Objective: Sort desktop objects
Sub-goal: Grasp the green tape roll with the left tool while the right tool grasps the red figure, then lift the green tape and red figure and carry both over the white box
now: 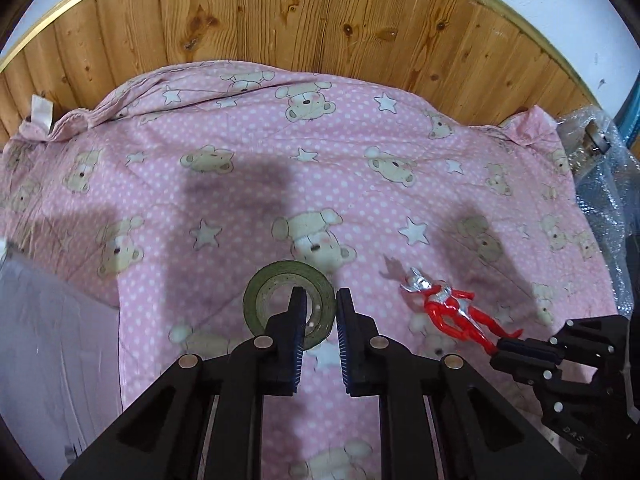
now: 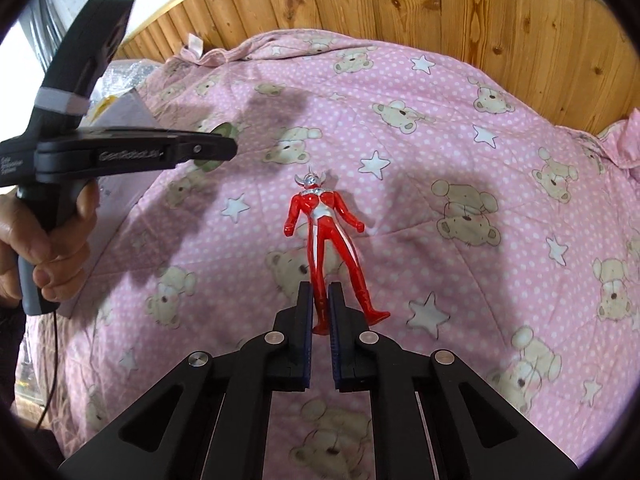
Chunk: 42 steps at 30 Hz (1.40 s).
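Note:
A roll of olive-green tape (image 1: 280, 280) lies on the pink bear-print cloth (image 1: 240, 168). My left gripper (image 1: 321, 300) is open and straddles the roll's right rim, one finger over the hole and the other outside. A red and silver toy figure (image 2: 320, 216) lies face up on the cloth, head pointing away. My right gripper (image 2: 320, 294) is shut on one of its lower legs; the other leg lies free to the right. The left wrist view shows the toy figure (image 1: 448, 308) with the right gripper (image 1: 502, 352) at its feet. From the right wrist view, the left gripper (image 2: 234, 148) hides most of the tape (image 2: 218, 130).
A wooden plank wall (image 1: 320, 20) borders the far side of the cloth. A grey-white flat sheet (image 1: 48, 340) lies at the left edge and crinkled bubble wrap (image 1: 600, 184) at the right. A person's hand (image 2: 52, 240) holds the left gripper's handle.

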Each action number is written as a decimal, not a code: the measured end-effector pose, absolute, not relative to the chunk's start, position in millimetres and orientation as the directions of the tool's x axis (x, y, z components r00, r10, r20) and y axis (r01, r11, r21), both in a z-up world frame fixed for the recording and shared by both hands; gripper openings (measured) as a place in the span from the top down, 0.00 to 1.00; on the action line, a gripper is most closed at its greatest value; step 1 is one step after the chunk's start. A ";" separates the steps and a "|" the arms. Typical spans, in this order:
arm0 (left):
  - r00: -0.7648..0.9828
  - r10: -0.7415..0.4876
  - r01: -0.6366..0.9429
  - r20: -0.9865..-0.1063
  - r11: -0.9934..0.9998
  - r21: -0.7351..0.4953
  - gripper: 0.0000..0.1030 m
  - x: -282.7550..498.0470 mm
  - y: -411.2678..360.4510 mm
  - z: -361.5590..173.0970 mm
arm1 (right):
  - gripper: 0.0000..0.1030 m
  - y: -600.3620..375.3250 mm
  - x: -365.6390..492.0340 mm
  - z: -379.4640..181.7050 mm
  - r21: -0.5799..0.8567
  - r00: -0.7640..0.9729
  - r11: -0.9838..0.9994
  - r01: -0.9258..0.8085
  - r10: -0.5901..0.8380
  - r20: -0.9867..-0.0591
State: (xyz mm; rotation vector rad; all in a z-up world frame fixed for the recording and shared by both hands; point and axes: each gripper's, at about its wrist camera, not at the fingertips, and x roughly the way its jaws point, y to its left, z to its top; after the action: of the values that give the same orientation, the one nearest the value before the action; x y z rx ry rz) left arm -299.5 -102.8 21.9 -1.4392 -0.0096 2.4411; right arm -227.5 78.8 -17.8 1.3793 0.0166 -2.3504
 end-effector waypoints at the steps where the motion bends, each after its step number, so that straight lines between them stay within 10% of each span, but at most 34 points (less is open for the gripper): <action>1: -0.447 0.272 -0.265 -0.852 -0.950 -0.164 0.85 -294.0 -103.6 24.0 | 0.92 77.2 -224.1 -15.8 0.196 -0.423 -0.913 0.357 -0.345 -0.838; 42: -0.507 0.387 -0.488 -0.770 -0.865 -0.114 0.85 -55.2 -145.0 122.2 | 0.92 -21.9 -58.8 68.0 0.121 -0.474 -0.878 0.463 -0.361 -0.803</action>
State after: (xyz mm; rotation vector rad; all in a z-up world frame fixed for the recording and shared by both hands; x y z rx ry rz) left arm -55.2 -145.0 122.2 -1.1617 0.1605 2.3550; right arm -58.8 -21.9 68.0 1.2397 0.1546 -2.3441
